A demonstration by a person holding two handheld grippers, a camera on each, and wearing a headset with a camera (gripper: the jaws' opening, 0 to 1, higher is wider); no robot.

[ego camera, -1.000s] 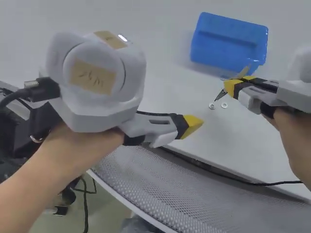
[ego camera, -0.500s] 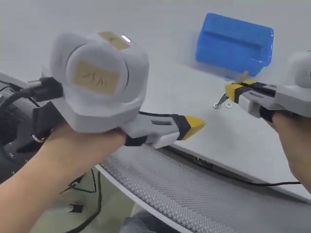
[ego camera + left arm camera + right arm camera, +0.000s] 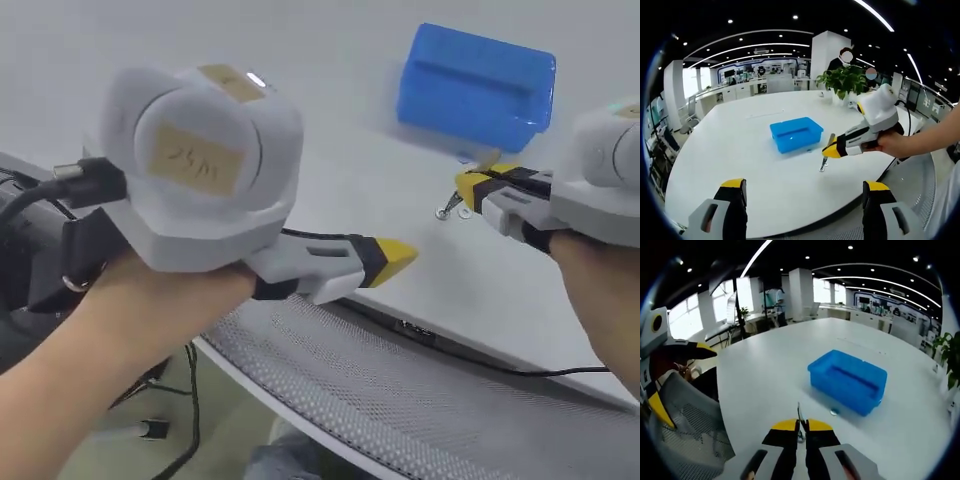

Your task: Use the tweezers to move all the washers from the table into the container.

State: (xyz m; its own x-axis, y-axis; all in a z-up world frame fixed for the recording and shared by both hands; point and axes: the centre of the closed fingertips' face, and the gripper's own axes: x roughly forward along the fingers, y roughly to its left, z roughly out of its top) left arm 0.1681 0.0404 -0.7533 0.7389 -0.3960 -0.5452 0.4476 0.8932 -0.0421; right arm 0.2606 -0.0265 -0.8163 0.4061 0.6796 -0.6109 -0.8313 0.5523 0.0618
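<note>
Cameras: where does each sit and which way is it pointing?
Head view: on the headset, looking down at the table; left gripper, right gripper and the person's arms show.
Left gripper view: on the left gripper, facing the blue container between its own open jaws; the right gripper holds tweezers there.
Right gripper view: on the right gripper, facing the container along jaws shut on the tweezers.
Shared: all three see the container.

The washers point(image 3: 441, 214) are too small to count.

At 6 o'clock the right gripper point(image 3: 801, 427) is clamped on the tweezers point(image 3: 799, 412), tips pointing toward 12. The blue container point(image 3: 847, 379) lies toward 3 o'clock, with a washer point(image 3: 833, 412) just beside its near wall.
</note>
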